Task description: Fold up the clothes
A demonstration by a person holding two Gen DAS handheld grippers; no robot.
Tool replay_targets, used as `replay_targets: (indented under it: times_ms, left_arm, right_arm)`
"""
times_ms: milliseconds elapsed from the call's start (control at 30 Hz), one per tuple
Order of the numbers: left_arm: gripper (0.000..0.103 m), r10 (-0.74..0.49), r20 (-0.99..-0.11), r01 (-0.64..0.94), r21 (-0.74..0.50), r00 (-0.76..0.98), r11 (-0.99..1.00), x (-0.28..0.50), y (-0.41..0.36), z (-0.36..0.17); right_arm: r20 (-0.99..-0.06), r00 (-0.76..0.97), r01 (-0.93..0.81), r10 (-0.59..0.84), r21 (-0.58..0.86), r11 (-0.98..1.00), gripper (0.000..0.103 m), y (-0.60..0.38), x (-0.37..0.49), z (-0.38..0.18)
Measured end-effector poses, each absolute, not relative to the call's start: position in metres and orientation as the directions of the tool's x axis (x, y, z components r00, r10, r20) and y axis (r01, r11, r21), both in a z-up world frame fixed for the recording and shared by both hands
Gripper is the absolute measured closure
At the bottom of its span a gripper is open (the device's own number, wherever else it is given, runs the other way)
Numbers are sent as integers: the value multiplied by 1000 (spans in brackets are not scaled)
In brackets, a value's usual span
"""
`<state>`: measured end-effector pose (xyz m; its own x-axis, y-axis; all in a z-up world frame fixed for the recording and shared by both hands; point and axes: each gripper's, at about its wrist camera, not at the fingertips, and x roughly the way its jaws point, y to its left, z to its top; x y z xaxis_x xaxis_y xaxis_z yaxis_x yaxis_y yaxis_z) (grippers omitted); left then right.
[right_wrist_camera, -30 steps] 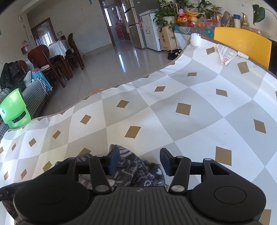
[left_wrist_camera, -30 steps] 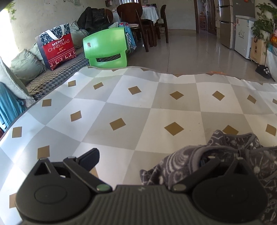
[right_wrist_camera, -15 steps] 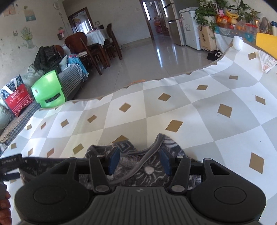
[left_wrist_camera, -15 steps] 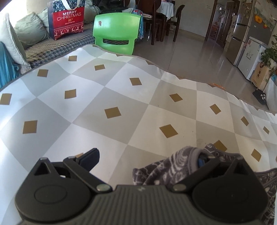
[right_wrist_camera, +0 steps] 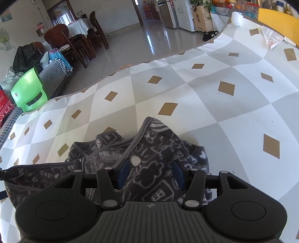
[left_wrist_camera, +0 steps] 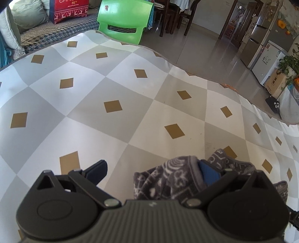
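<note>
Jaws of both the left gripper (left_wrist_camera: 152,172) and right gripper (right_wrist_camera: 151,174) stand parted, unclamped, over the crumpled grey garment (right_wrist_camera: 149,158) bunched between them on the worktop (right_wrist_camera: 233,112), apparently positioning for a fold.

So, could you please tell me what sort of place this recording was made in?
Most likely a lived-in home, an open living and dining room: a dining table with wooden chairs, a fridge, and a cushioned sofa beyond the tablecloth.

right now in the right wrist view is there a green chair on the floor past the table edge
Yes, a green chair stands on the floor beyond the far left edge of the checked tablecloth.
</note>
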<state>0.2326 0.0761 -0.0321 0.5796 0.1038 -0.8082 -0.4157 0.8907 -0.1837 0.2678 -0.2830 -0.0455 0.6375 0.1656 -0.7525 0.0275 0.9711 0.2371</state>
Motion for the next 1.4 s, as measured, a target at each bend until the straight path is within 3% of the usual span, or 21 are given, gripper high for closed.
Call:
replay_targets:
  times_ms: [100,300,433,633,900,1133,1267,1400]
  left_arm:
    - [0,159,-803,-409,-113,575,906,233,69,-30]
    - [0,107,-827,-347,-111,552,931,239,55,-38]
    - [0,117,-785,-355,-136,608,925,234,58,-25]
    - [0,-8,-795,-308,-243,606,920,235,72,-13]
    - [0,-1,-822,-315,-220,569,923,236,63,-22]
    - [0,12,-836,-330,-204,549,922,236,61,-28]
    - [0,13,-839,-332,-201,544,922,236,60,-30]
    - [0,23,-843,-334,-188,538,923,236,59,-32]
  right_arm:
    - [-734,659,21,164,236,971,53,-284,268,-44]
    - [-704,693,2,155,217,976,53,-278,268,-40]
    - [-691,715,27,104,177,984,53,-275,268,-39]
    - [-703,691,7,171,244,970,53,-285,274,-39]
    - [-675,665,-83,318,357,931,53,-276,275,-33]
    - [-711,666,-58,226,253,966,53,-264,280,-45]
    - [-721,678,-68,138,126,990,53,-254,281,-52]
    - [-735,666,-33,132,148,989,53,-256,286,-62]
